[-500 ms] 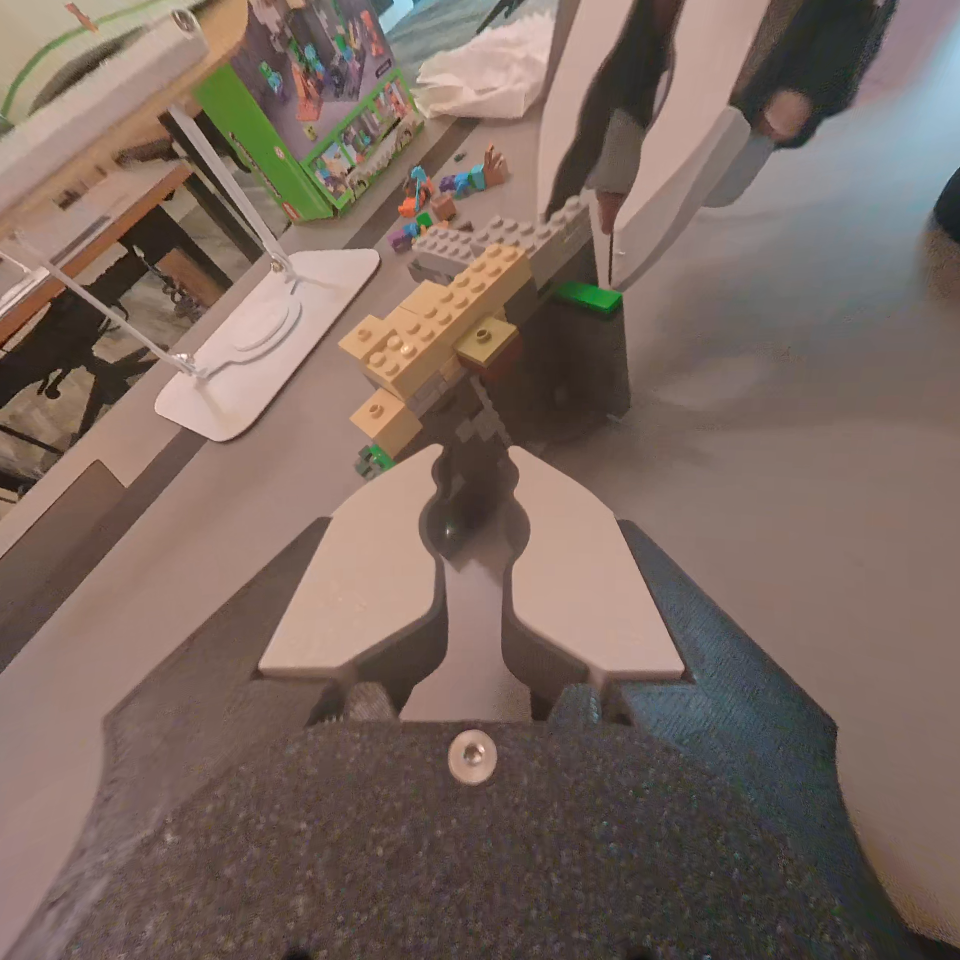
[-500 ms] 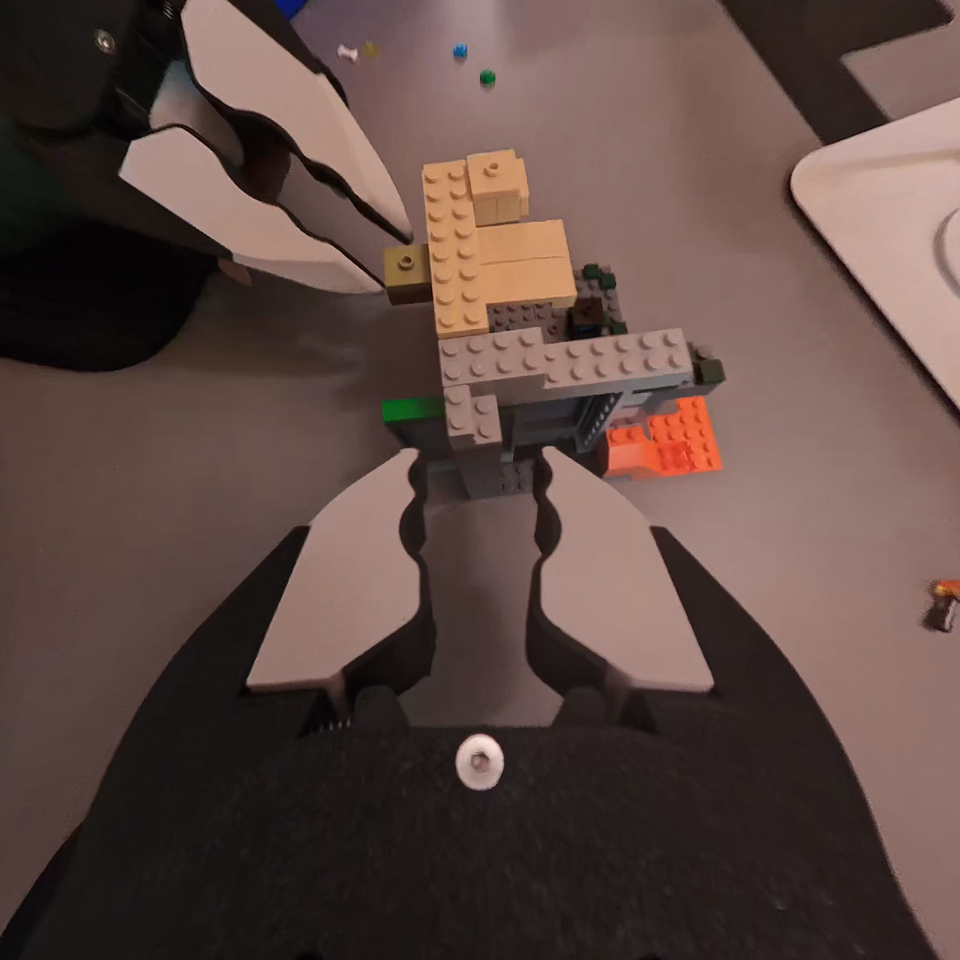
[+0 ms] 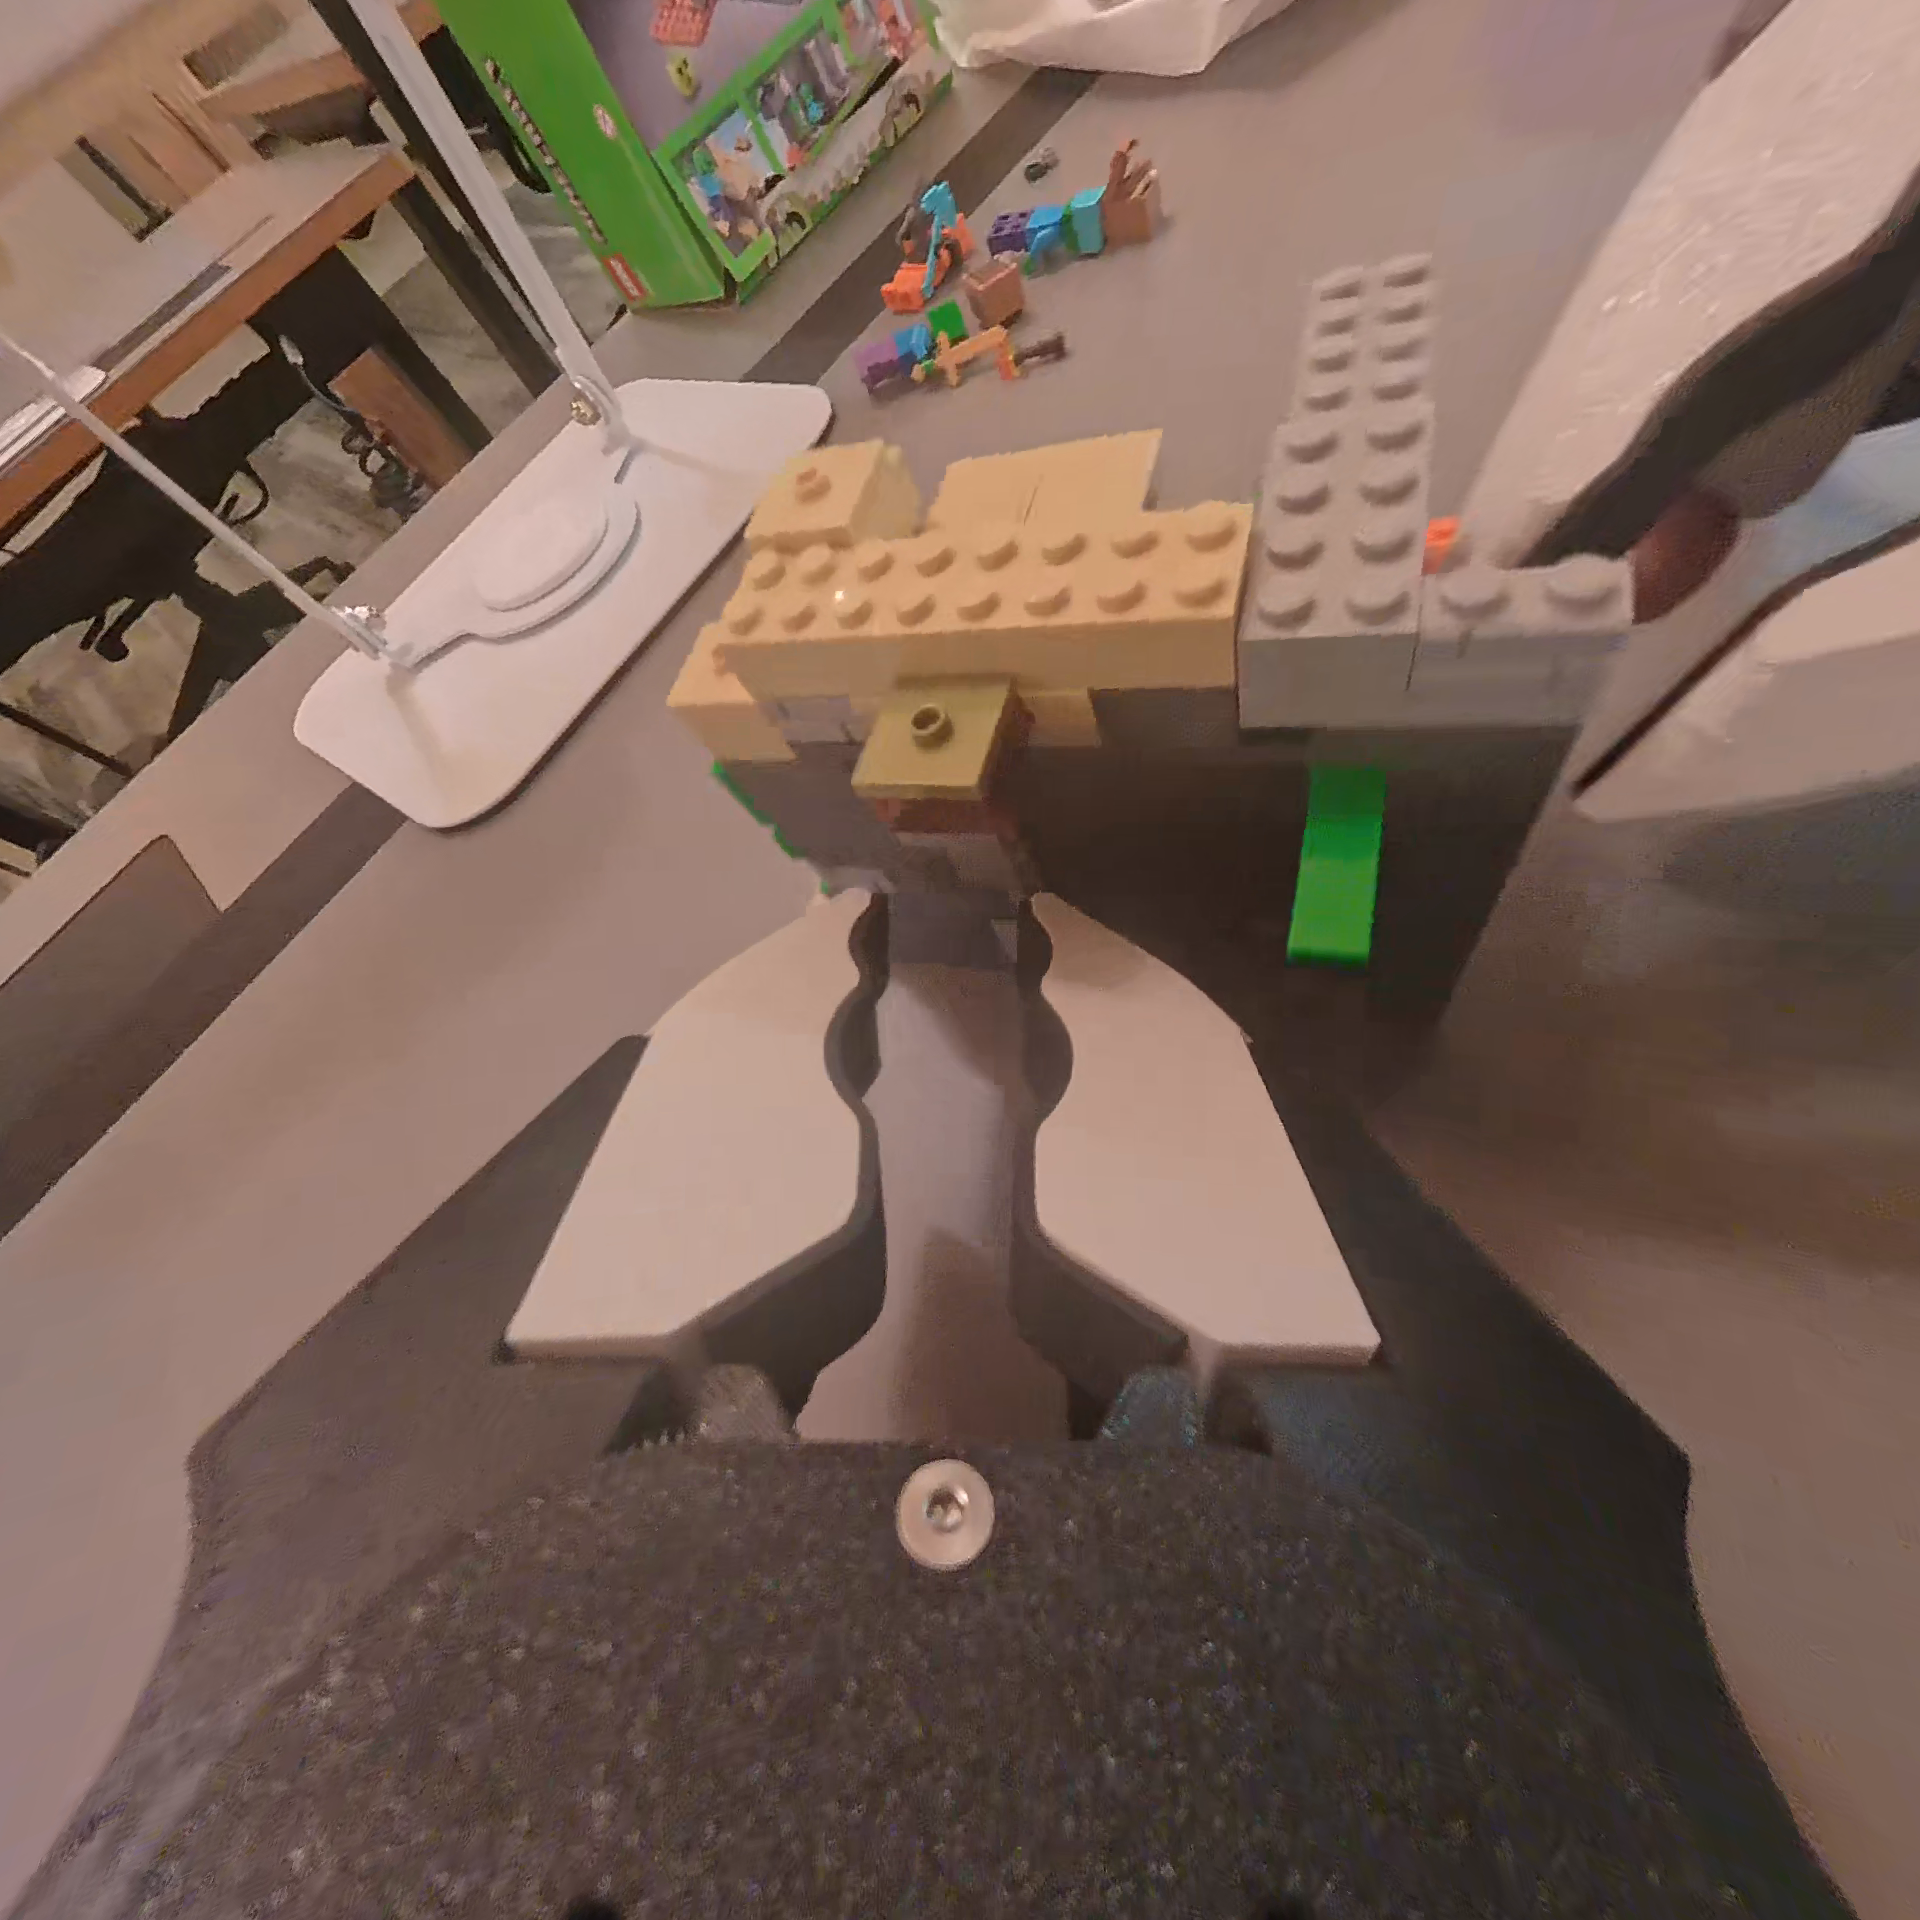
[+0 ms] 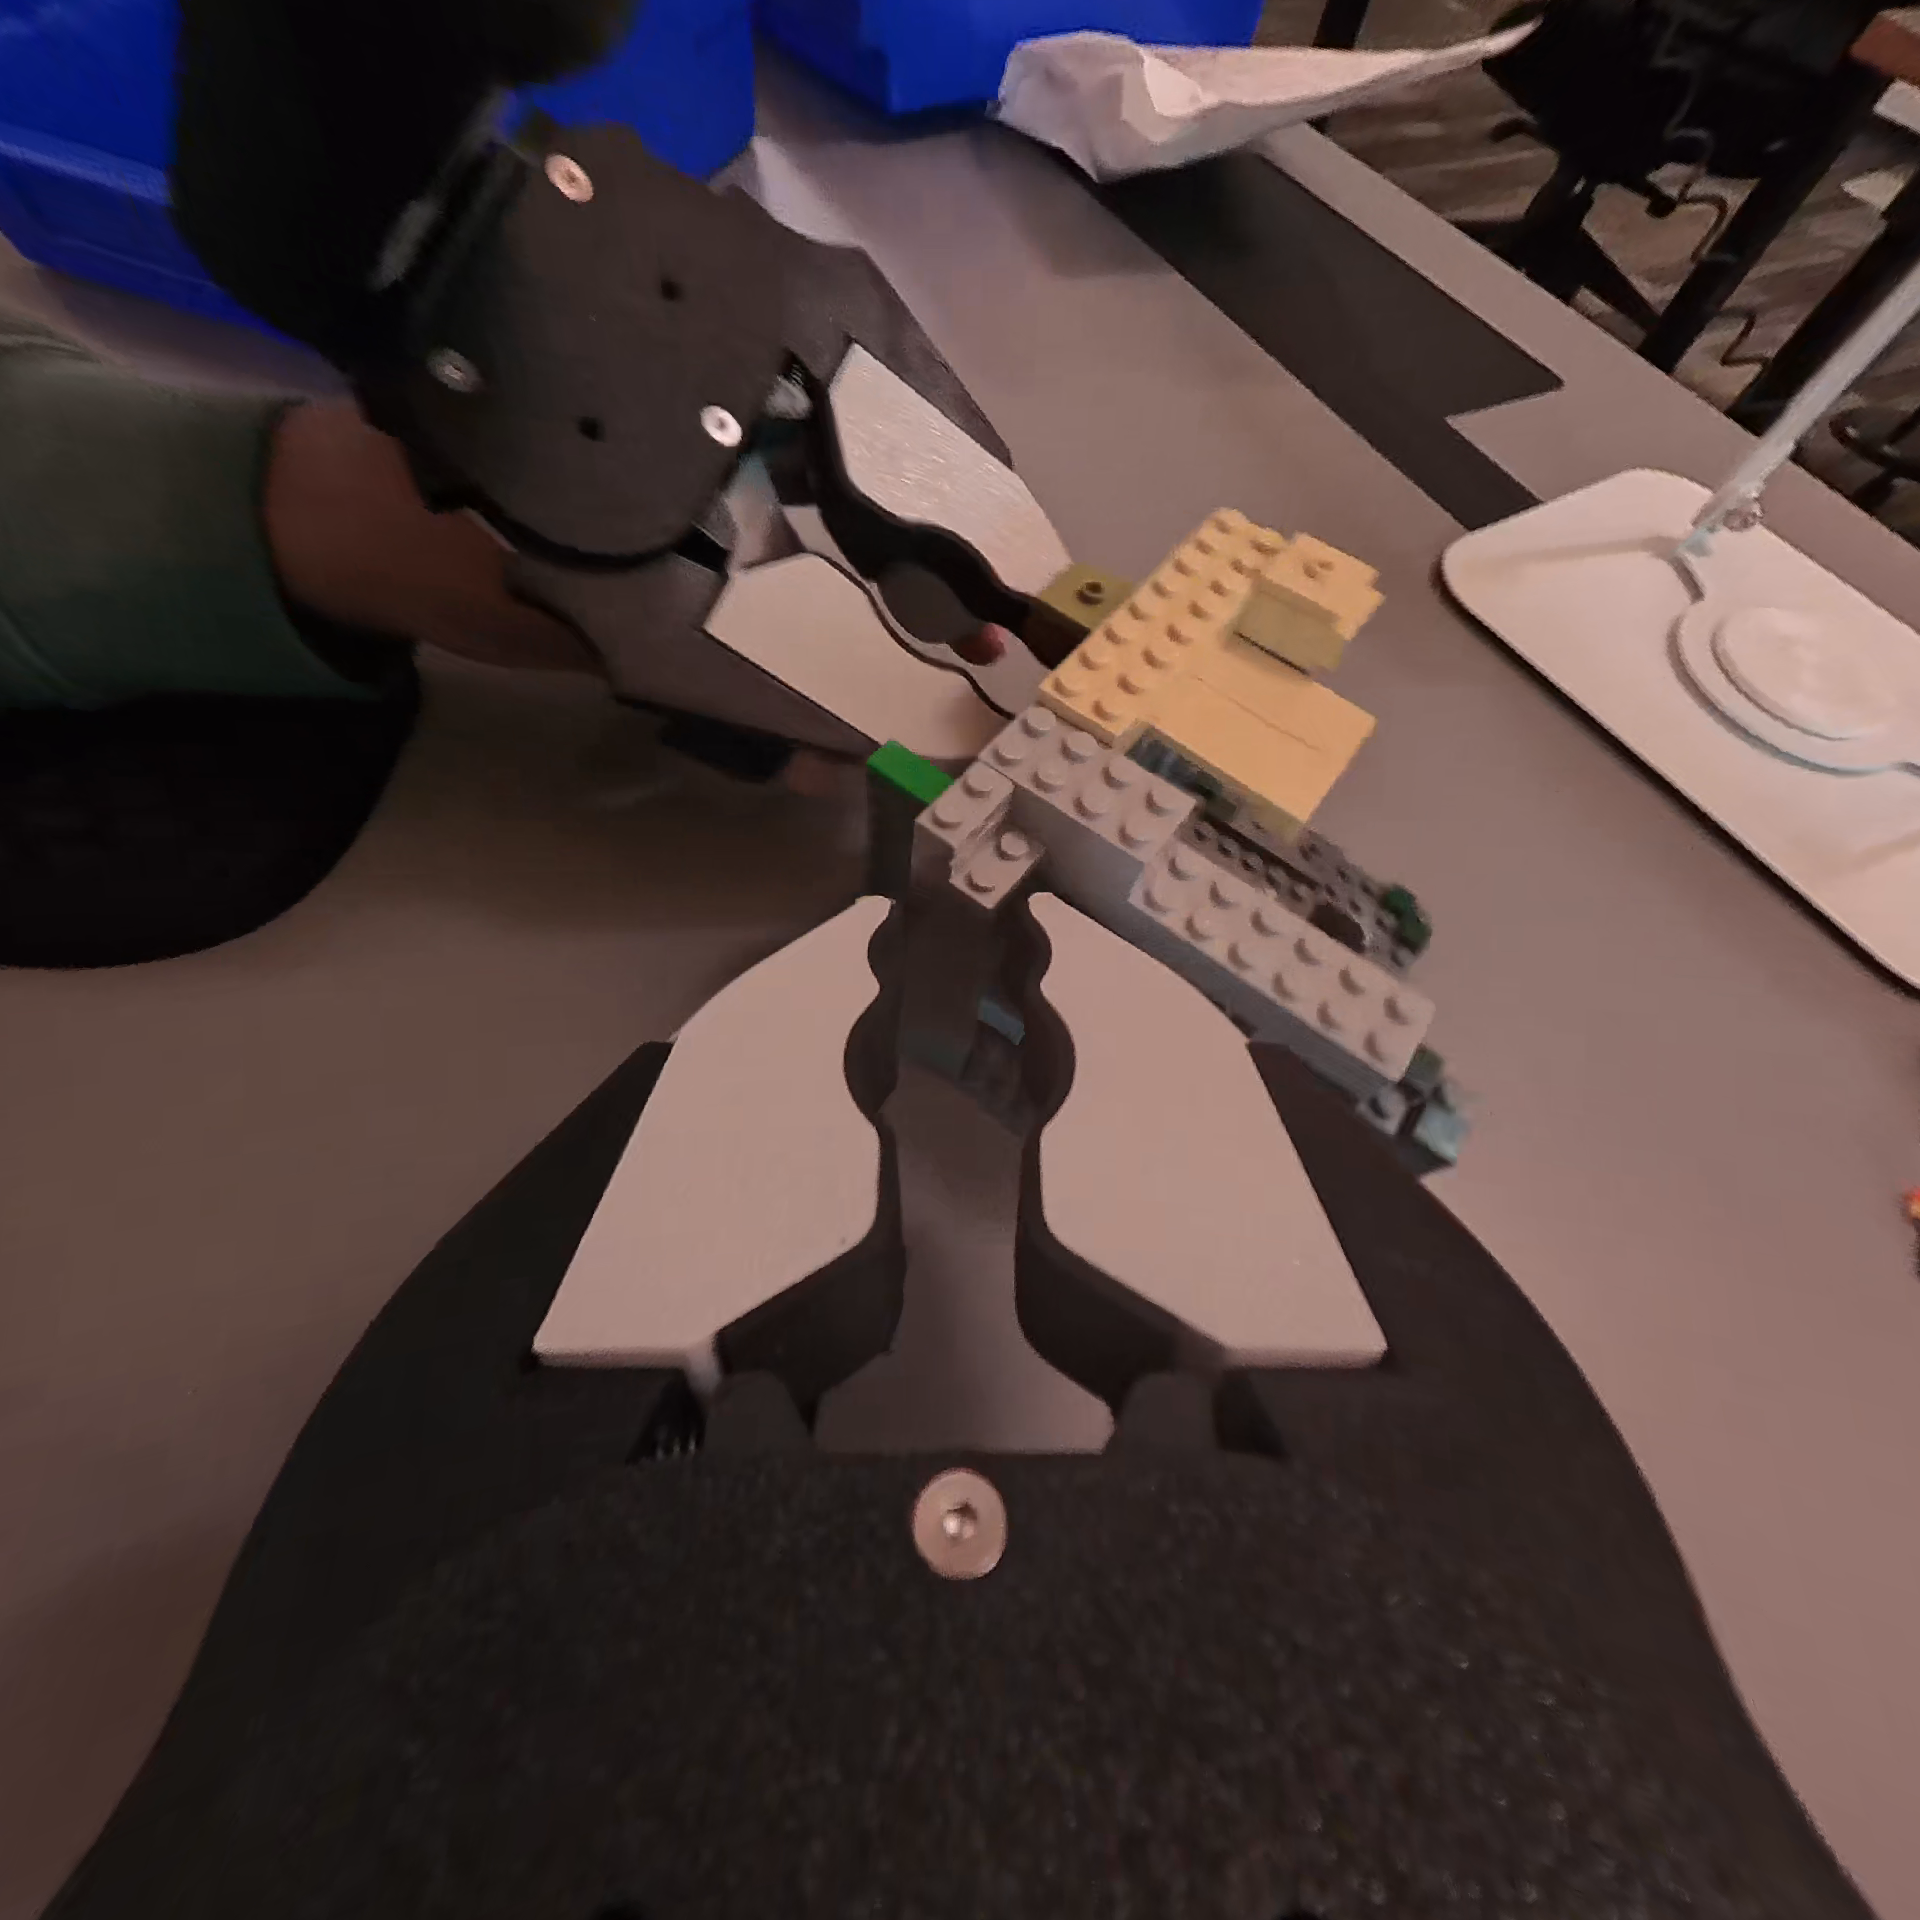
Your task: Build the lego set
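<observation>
Two grippers share one toy-brick model (image 3: 997, 623) on the grey table (image 3: 520, 1039). Left gripper (image 3: 951, 920): jaws narrowed onto the dark lower column under the olive one-stud tile (image 3: 930, 743), pads against its sides as far as blur allows. Right gripper (image 4: 961, 914): jaws likewise narrowed on the grey corner column at the model's near end, pads touching both sides. The model sits mid-table, tan bricks on top, grey studded bricks to one side, a green piece (image 3: 1335, 862) low on its dark wall. Risk, as judgement: each grip is on a small protruding column, not the body, so any twist or opposed pull between the hands could snap a stud joint and drop a section; the model looks tilted in the right wrist view, so the overhanging grey span (image 4: 1288, 966) may lever off. Motion blur suggests things are not steady. Surface: matte grey, smooth. Far side: loose coloured bricks (image 3: 987, 301), a green set box (image 3: 665, 166), crumpled white bag (image 4: 1195, 94). Left: white lamp base (image 3: 561, 613). Blue bins (image 4: 104, 125) behind; room dim, chairs beyond the table edge.
</observation>
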Tool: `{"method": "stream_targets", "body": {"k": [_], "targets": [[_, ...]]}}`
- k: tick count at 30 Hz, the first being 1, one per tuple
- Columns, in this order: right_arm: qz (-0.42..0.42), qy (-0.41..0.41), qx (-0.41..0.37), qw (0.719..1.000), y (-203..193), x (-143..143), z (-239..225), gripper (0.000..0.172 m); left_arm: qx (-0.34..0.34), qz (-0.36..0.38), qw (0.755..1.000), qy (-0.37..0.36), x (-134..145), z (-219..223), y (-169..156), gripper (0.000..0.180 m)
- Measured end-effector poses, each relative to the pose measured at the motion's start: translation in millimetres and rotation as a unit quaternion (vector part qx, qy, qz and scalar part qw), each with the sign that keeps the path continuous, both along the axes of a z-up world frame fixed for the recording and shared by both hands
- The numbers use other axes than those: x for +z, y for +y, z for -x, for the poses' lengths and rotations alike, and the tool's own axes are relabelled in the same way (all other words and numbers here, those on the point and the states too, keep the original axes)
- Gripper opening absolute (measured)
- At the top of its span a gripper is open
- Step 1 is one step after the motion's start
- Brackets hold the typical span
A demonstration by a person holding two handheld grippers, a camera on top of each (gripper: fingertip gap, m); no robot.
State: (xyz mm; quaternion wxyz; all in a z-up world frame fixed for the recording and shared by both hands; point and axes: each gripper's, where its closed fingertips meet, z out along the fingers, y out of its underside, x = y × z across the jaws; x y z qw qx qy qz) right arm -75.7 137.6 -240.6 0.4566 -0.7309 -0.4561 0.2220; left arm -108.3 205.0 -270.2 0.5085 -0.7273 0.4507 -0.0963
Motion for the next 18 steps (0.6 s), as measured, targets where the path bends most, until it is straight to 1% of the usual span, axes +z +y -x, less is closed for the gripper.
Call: {"method": "stream_targets", "body": {"k": [3, 5, 7, 9, 10, 11, 13, 14, 15, 18], "targets": [[0.004, 0.033, 0.017, 0.999, -3, 15, 0, 0.019, 0.008, 0.004, 1.000, 0.001, -1, 8, 1, 0.022], [-0.019, 0.046, 0.036, 0.998, -3, 31, -9, 0.018, 0.008, 0.002, 1.000, -0.009, 2, 14, -4, 0.021], [-0.048, 0.030, 0.058, 0.997, 2, 41, -22, 0.020, 0.002, -0.003, 1.000, -0.023, 9, 18, -11, 0.021], [-0.087, 0.002, 0.061, 0.994, 18, 47, -37, 0.026, -0.013, -0.013, 0.999, -0.040, 19, 18, -20, 0.019], [-0.096, -0.017, 0.072, 0.993, 24, 45, -42, 0.031, -0.022, -0.020, 0.998, -0.047, 23, 18, -25, 0.018], [-0.087, -0.035, 0.086, 0.992, 29, 40, -46, 0.037, -0.034, -0.027, 0.998, -0.053, 27, 16, -30, 0.017], [-0.027, -0.050, 0.140, 0.989, 27, 24, -45, 0.047, -0.064, -0.032, 0.995, -0.064, 31, 11, -41, 0.018], [0.009, -0.055, 0.168, 0.984, 24, 17, -44, 0.049, -0.077, -0.033, 0.994, -0.069, 32, 8, -45, 0.019], [0.027, -0.063, 0.180, 0.981, 25, 11, -43, 0.049, -0.087, -0.033, 0.993, -0.071, 33, 6, -49, 0.017], [0.009, -0.107, 0.192, 0.975, 34, -4, -41, 0.044, -0.117, -0.023, 0.990, -0.076, 29, 0, -57, 0.021]]}}
